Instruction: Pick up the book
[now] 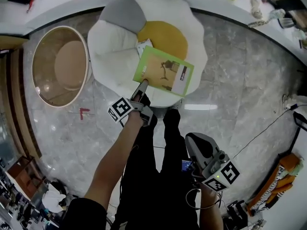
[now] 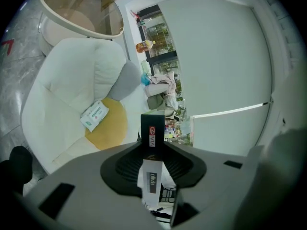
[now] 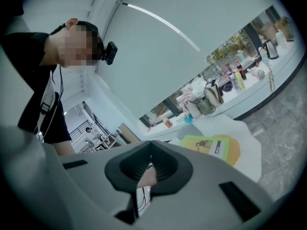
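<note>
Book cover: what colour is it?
The book is light green, with a black-and-white strip along one edge; clearest in the head view.

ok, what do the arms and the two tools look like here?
The left tool and right tool are grey moulded shells with black ribbed pads. Each carries a marker cube, black squares on white: left cube, right cube. A thin cable loops under the right one. Black short sleeve, black trousers.

book (image 2: pixel 149 143) edge | upper strip: red emblem, "IVIA" | lower strip: "olivia"
</note>
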Motion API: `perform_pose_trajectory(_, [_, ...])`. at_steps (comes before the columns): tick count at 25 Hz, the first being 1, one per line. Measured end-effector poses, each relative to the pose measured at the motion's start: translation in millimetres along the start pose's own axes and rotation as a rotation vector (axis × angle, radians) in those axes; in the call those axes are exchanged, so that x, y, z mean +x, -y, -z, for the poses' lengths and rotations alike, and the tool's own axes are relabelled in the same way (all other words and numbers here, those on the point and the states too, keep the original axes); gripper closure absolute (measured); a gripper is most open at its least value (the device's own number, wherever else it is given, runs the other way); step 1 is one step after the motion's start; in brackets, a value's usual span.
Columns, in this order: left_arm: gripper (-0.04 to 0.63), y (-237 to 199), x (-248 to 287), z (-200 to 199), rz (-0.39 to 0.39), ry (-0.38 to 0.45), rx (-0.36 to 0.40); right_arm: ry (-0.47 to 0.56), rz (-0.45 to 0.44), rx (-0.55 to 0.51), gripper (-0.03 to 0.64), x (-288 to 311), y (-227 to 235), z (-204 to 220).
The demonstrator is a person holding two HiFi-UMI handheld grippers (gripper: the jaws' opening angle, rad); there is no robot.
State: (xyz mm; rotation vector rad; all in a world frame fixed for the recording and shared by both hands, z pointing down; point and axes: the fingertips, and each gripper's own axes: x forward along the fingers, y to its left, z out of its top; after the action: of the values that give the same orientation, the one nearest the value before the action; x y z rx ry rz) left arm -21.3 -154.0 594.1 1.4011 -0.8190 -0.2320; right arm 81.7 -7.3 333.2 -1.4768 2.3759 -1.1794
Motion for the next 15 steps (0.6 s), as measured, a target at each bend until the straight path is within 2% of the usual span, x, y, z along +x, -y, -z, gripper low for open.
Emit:
perform_pose_trajectory(3, [0.457,24,-1,6,0.020,-0.006,-0.008,0.033,0.007,-0.023,0.600,-12,0,-17])
perform_pose_trajectory(8, [0.457,57,-36,-8,0.063,0.004,-0.019,0.075,0.014,-0.059,0.600,-15,-25,-28])
perform_pose_trajectory(15, [0.456,107,-43,0,0.105,0.020,-0.052,0.132,0.006,-0.106,0.600,-30,-20,-72])
